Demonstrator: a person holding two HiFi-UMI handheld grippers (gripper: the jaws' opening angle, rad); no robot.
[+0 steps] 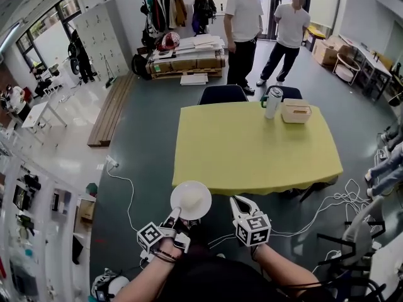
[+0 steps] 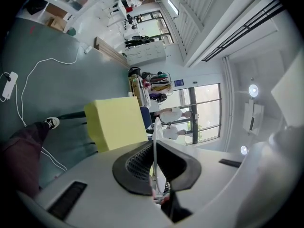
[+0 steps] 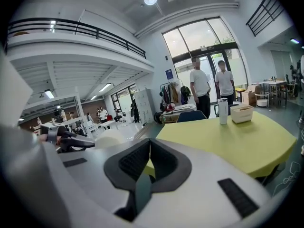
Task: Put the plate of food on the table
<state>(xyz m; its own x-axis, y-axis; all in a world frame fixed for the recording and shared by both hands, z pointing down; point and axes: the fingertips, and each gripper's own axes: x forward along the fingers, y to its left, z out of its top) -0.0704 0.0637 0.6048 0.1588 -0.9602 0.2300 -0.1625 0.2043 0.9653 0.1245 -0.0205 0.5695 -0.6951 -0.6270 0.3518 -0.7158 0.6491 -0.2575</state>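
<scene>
While gripped by its rim, plate [image 1: 191, 199]: white and round, at the table's near-left corner, far rim overlapping the near edge in the head view; food on it not discernible.
Left gripper [image 1: 175, 214]: jaws nearly together, pinching the plate's near rim; plate seen edge-on between the pads in the left gripper view.
Right gripper [image 1: 239, 201]: jaws pressed together with nothing between them, just short of the near edge, near the plate but apart from it.
Table [image 1: 252, 150]: yellow top, whole near half bare from left edge to right edge.
Far edge, right part: upright tumbler [image 1: 272, 102] just beside a pale box [image 1: 296, 112], both well apart from the plate.
Beyond the far edge: two dark chairs [image 1: 223, 94] pushed in, two standing people [image 1: 244, 17] farther back.
Left edge: open floor alongside, crossed only by a thin white cable [image 1: 128, 194].
Near-right corner: loose white cables [image 1: 334, 203] on the floor and a dark frame [image 1: 346, 244] close by, so less room on that side.
</scene>
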